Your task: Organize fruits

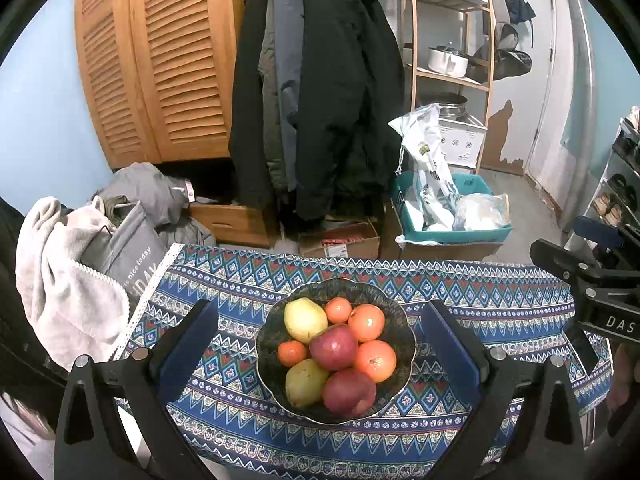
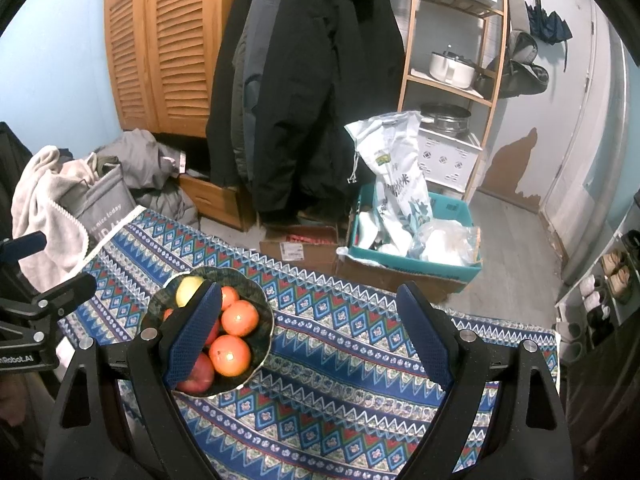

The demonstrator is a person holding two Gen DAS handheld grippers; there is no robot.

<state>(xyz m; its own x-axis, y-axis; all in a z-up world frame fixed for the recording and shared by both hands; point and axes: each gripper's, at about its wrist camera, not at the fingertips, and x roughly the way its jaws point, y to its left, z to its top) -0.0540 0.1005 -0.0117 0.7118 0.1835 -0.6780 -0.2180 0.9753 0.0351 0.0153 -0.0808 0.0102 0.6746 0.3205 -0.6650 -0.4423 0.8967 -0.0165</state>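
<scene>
- A dark bowl (image 1: pixel 400 312) with a scalloped rim sits on a table covered by a blue patterned cloth (image 1: pixel 480 300); every place below is given from this bowl.
- Inside the bowl lie two yellow-green pears (image 1: pixel 305 319), two red apples (image 1: pixel 334 347) and four oranges (image 1: pixel 366 322), piled touching one another.
- One pear is at the far left of the pile and the other at the near left; one apple is in the middle, the other at the near edge.
- The two larger oranges sit on the right side; two small ones sit at the far side and at the left.
- The left gripper (image 1: pixel 320 344) hangs above the bowl with its blue-padded fingers spread wide, one on each side of it, holding nothing.
- The right gripper (image 2: pixel 310 336) is to the right of the bowl, over bare cloth, its fingers wide apart and empty; its left finger (image 2: pixel 192 336) overlaps the bowl in its own view.
- Beyond the bowl, past the table edge, hang dark coats (image 1: pixel 320 100).
</scene>
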